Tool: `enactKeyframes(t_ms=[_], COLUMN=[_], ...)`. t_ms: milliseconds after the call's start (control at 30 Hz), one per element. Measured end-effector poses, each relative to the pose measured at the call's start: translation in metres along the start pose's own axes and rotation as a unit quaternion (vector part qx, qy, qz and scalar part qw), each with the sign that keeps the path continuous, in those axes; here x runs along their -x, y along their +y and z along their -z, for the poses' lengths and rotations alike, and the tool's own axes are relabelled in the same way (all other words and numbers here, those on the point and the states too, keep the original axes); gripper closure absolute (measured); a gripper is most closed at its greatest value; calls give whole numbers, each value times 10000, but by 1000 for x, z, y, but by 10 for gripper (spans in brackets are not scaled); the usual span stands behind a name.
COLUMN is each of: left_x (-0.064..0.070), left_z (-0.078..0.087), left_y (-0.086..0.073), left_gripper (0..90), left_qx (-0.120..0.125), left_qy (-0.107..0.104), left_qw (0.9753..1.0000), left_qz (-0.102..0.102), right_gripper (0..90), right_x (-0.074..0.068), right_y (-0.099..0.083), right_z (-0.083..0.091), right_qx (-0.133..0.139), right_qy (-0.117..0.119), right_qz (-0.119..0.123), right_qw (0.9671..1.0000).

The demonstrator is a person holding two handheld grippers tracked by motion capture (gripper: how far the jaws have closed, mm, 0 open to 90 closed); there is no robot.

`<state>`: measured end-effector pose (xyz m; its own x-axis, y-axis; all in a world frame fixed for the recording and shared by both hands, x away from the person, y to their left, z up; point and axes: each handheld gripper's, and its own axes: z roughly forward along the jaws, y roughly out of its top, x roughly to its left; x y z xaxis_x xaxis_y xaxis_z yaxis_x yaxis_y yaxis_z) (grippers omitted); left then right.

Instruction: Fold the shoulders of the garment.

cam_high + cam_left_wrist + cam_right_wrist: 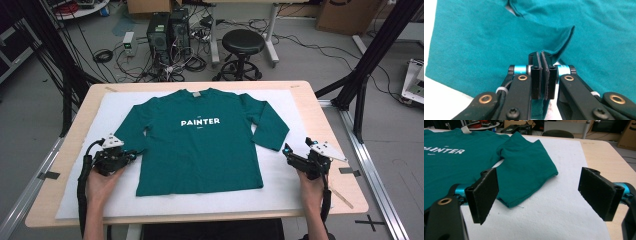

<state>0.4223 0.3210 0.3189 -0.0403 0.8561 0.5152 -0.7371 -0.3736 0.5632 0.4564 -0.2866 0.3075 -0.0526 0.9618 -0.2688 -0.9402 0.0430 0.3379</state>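
Cloth sits pinched between my left gripper's [541, 75] pads, pressed together on the cuff of the near sleeve [554, 42], so I've a firm hold to fold it inward. My right gripper [539, 195] hovers spread wide, nothing in it, lined up just short of the other sleeve [526, 175], probably to take that cuff next. Farther out, the green shirt [200, 145] lies flat, print up, on the white mat [280, 195] covering the table [325, 115], collar away from me.
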Motion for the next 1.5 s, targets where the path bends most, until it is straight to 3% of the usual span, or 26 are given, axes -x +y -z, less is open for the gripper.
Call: enactKeyframes(t_ms=[167,467,667,833,1100,1200,1400,1500], left_x=[2,18,26,38,59,71,87,95], left_z=[5,3,-2,-12,-31,-37,-51,-51], left_y=[6,30,47,64,77,81,88,93], left_gripper=[870,871,871,871,870,870,870,870], left_qx=[312,383,576,533,609,565,576,710], left_qy=[-52,-55,-189,-134,-476,-499,-621,-613], left_qw=[9994,9992,9981,9985,9970,9971,9963,9954], left_qz=[124,51,136,18,90,-58,-155,-212], right_gripper=[170,170,170,170,170,170,170,170], right_x=[0,0,0,0,0,0,0,0], right_y=[0,0,0,0,0,0,0,0], right_z=[0,0,0,0,0,0,0,0], right_qx=[0,7,7,-10,1,-2,-8,-9], right_qy=[-12,-26,-41,-38,-26,-26,-35,-39], right_qz=[-7,-11,-21,-41,-36,-48,-41,-32], right_qw=[10000,10000,10000,10000,10000,10000,10000,10000])
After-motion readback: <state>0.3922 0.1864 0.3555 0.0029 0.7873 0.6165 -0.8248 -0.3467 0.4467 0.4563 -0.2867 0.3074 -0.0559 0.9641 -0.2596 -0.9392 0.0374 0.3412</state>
